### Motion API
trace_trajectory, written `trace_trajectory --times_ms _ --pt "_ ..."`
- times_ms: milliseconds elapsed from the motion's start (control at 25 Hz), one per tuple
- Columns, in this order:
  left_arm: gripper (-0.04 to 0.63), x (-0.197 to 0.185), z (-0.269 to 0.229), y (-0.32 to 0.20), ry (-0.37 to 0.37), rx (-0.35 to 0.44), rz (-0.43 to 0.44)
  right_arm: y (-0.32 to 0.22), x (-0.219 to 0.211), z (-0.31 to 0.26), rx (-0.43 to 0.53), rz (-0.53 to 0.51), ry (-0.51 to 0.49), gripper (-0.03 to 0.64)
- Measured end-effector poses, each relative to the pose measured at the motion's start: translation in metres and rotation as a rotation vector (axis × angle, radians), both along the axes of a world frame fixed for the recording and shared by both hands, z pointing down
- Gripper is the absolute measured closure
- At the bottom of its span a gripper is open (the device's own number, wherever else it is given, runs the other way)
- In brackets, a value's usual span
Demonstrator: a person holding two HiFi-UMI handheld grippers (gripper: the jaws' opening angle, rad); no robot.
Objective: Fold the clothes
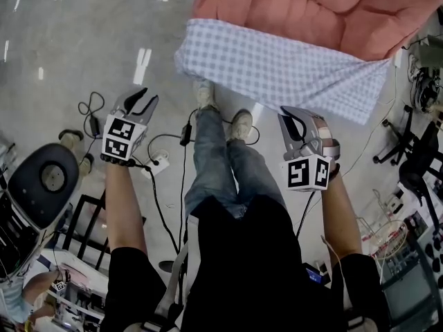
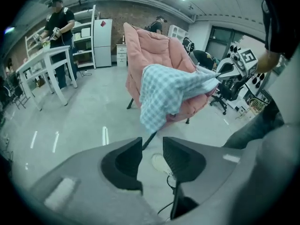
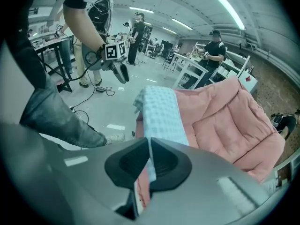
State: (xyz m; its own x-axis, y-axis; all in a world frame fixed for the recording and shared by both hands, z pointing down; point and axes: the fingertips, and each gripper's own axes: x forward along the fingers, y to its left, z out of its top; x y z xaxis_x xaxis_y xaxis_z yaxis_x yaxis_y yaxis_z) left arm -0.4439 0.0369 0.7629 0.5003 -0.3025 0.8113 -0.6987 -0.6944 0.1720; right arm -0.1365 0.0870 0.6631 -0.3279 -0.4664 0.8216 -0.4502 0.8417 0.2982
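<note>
1. Head view: the chair (image 1: 311, 9) is cut off at the top, and the right gripper (image 1: 291, 116) covers its own grip. The cloth (image 1: 277, 68) drapes over the chair, ahead of the left gripper (image 1: 147, 97).
2. Left gripper view: we see its jaws partly apart and empty, with the cloth well ahead.
3. Right gripper view: its jaws pinch the cloth's edge.
</note>
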Motion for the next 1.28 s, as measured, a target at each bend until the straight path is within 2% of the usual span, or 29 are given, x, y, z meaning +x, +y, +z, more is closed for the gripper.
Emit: trace_trajectory --times_ms 160,200,240,280,480,680,800,960,1120,1280 --pt "0.45 0.011 -0.006 0.001 0.037 0.017 -0.006 0.007 0.003 0.01 0.0 -0.021 0.017 0.606" --pt "0.449 0.014 -0.009 -0.002 0.046 0.026 -0.008 0.011 0.003 0.017 -0.016 -0.039 0.028 0.586" --pt "0.449 0.015 -0.013 -0.004 0.054 0.035 -0.008 0.017 0.003 0.023 -0.037 -0.062 0.043 0.515" --pt "0.451 0.017 -0.018 -0.008 0.062 0.045 -0.005 0.022 0.002 0.029 -0.055 -0.085 0.059 0.472" --pt "0.451 0.026 -0.044 -0.02 0.079 0.091 0.046 0.038 -0.005 0.034 -0.095 -0.095 0.062 0.46" --pt "0.451 0.059 -0.069 -0.028 0.1 0.14 0.109 0.043 0.003 0.038 -0.08 -0.041 0.034 0.425" --pt "0.451 0.083 -0.081 -0.046 0.118 0.174 0.143 0.025 0.013 0.03 -0.054 0.037 -0.025 0.411" --pt "0.451 0.11 -0.1 -0.069 0.148 0.179 0.179 0.003 0.024 0.015 -0.086 0.134 -0.098 0.373" --pt "0.451 0.135 -0.137 -0.093 0.201 0.167 0.22 -0.016 0.035 -0.014 -0.082 0.182 -0.088 0.374" --pt "0.451 0.162 -0.178 -0.121 0.264 0.155 0.301 -0.044 0.053 -0.056 -0.059 0.259 -0.072 0.376"
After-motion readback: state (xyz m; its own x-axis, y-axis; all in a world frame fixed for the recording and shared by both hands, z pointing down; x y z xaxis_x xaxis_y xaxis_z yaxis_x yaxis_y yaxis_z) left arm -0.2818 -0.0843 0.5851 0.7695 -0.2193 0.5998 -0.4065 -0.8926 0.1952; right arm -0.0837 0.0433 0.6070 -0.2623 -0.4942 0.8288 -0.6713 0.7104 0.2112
